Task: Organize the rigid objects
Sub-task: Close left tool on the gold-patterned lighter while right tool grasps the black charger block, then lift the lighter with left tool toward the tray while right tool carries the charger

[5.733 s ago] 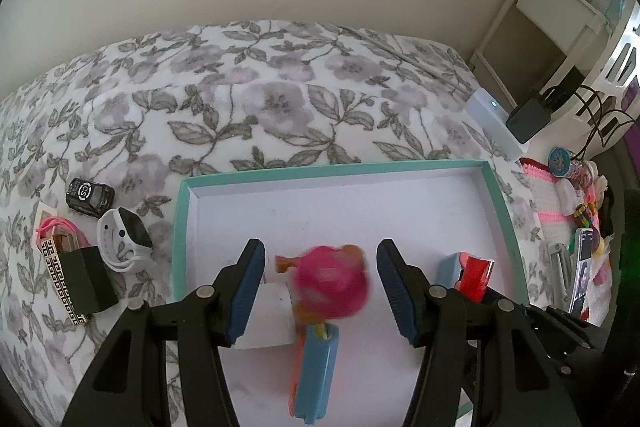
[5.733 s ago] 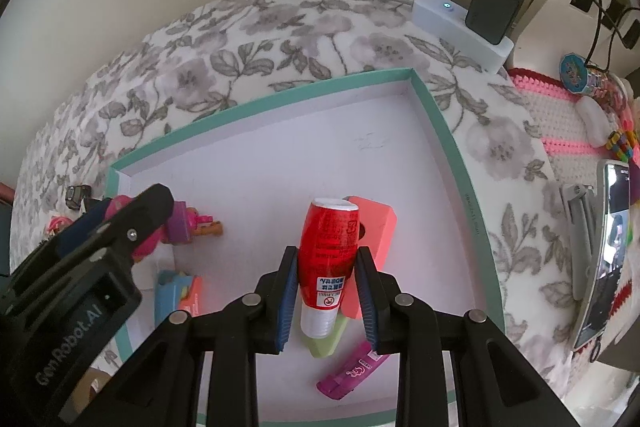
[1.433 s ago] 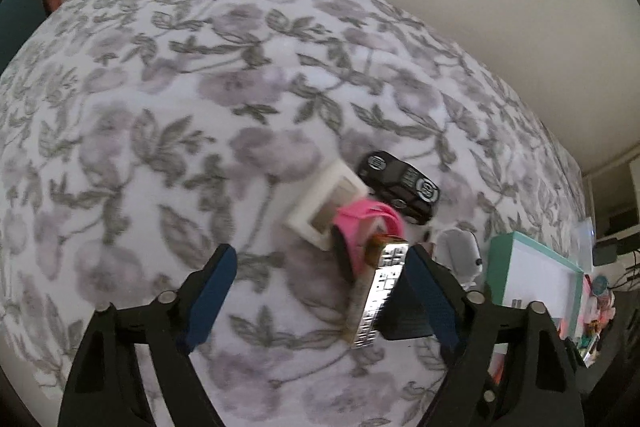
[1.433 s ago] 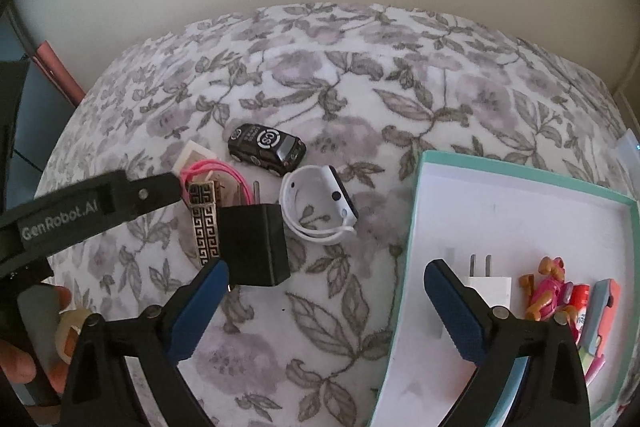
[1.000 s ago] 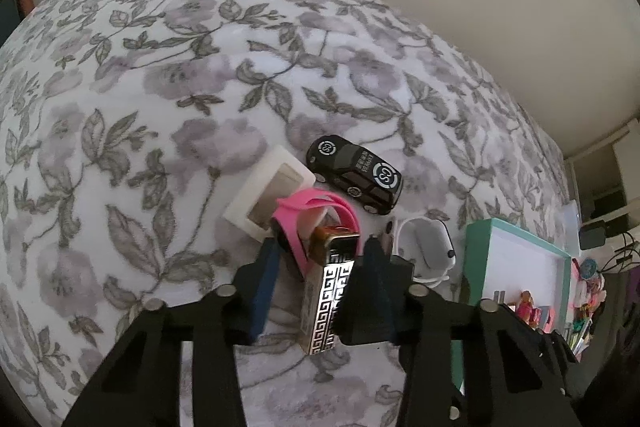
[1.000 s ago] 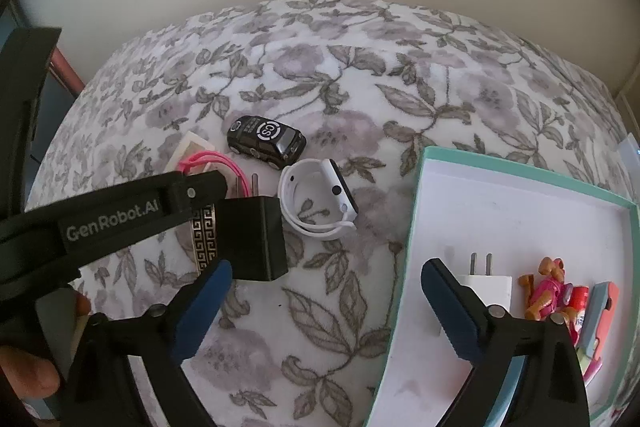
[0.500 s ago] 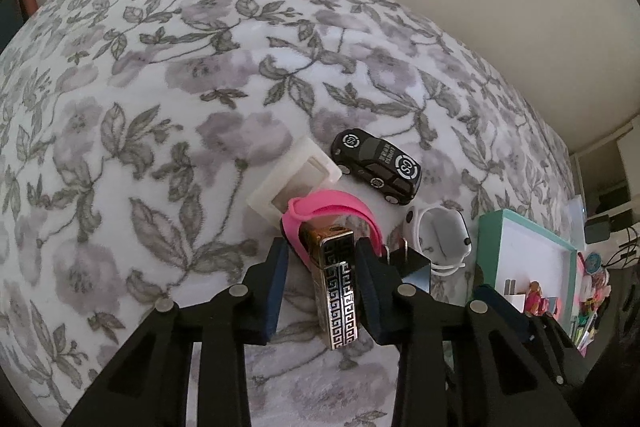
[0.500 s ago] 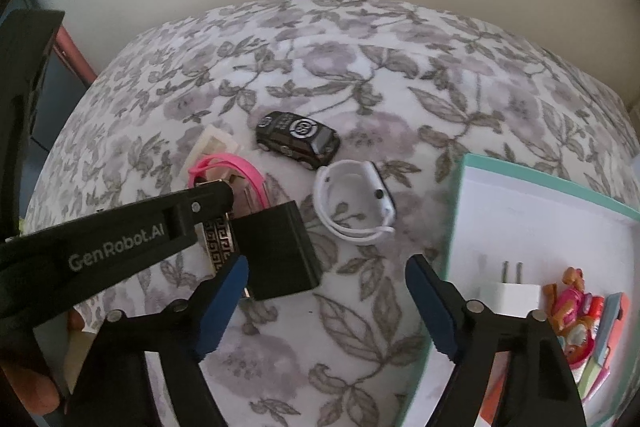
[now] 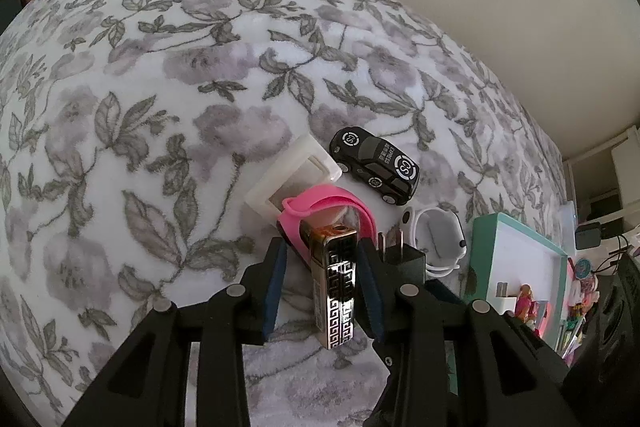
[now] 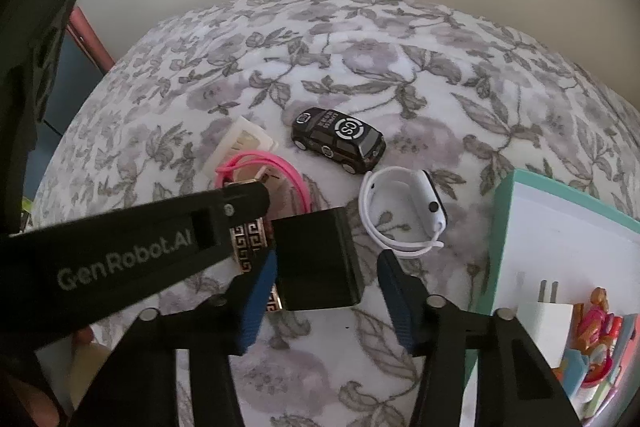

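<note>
My left gripper [image 9: 322, 267] is shut on a gold-and-black patterned lighter [image 9: 336, 287], which rests on the flowered bedspread. A pink band [image 9: 328, 199] and a cream frame [image 9: 292, 175] lie just past it. My right gripper [image 10: 324, 275] is open, its jaws around a black charger block [image 10: 316, 259] without touching it. The lighter [image 10: 250, 241] shows beside the block under my left gripper. A black toy car [image 10: 340, 139] and a white smartwatch [image 10: 404, 211] lie beyond.
A teal-rimmed white tray [image 10: 504, 211] at the right holds a white plug [image 10: 540, 315], a pink doll and other small items. The tray also shows in the left wrist view [image 9: 484, 239]. A shelf with chargers and cables stands far right.
My left gripper closed around the lighter and now grips it. My right gripper moved forward and down, and its jaws narrowed around the black charger block.
</note>
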`<state>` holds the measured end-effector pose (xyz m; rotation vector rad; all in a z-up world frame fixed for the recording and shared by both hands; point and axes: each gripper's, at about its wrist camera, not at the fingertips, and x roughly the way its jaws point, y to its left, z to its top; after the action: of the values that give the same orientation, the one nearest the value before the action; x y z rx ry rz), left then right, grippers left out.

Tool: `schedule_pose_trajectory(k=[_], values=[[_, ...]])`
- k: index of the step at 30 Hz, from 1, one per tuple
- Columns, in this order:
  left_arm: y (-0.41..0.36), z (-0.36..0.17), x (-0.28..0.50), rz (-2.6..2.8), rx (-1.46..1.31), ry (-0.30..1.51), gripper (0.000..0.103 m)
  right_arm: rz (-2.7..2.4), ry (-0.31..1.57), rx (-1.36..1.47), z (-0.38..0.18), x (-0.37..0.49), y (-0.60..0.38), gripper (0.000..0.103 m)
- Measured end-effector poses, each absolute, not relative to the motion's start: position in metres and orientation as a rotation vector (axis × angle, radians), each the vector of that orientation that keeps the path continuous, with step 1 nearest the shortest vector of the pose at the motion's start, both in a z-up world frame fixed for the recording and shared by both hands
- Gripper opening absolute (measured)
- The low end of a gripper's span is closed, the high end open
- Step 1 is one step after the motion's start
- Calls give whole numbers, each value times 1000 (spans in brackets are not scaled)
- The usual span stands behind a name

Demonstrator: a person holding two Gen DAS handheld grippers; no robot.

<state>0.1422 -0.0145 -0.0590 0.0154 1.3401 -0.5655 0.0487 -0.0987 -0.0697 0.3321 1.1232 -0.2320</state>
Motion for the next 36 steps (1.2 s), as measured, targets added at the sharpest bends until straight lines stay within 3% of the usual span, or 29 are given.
schedule_pose_trajectory(k=[2, 18, 22, 36], values=[[-15, -60, 142, -565, 15, 1352, 38, -221, 1126, 350, -71, 48, -99, 46], [-26, -71, 132, -569, 92, 1413, 38, -234, 1140, 395, -70, 36, -110, 45], [-28, -72, 129, -576, 92, 1417, 26, -242, 1141, 398, -70, 33, -111, 45], [-27, -71, 129, -578, 82, 1409, 25, -248, 1124, 412, -72, 36, -110, 45]])
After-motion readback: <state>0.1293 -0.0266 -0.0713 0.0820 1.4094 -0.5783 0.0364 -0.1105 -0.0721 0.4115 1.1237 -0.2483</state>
